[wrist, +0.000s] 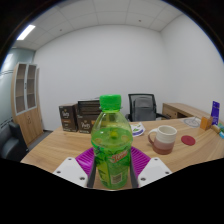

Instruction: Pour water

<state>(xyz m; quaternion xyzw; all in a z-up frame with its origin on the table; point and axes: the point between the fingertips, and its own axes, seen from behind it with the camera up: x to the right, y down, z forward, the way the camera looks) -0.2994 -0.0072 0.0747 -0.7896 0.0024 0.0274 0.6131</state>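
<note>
A green plastic bottle point(111, 145) with a green cap and a yellow-green label stands upright between my two fingers. My gripper point(111, 170) is shut on it, the magenta pads point(84, 161) pressing against both sides of its lower body. The bottle's base is hidden behind my fingers. Beyond the bottle to the right, a white mug with a pink inside point(163, 138) stands on the wooden table point(60, 150). A small red coaster point(188, 143) lies just right of the mug.
A blue-and-white dish point(137, 129) sits behind the bottle. Cardboard boxes point(80, 117) and a black office chair point(144, 106) stand past the table's far edge. A wooden cabinet point(27, 100) is at the left wall, small items point(205, 122) at the far right.
</note>
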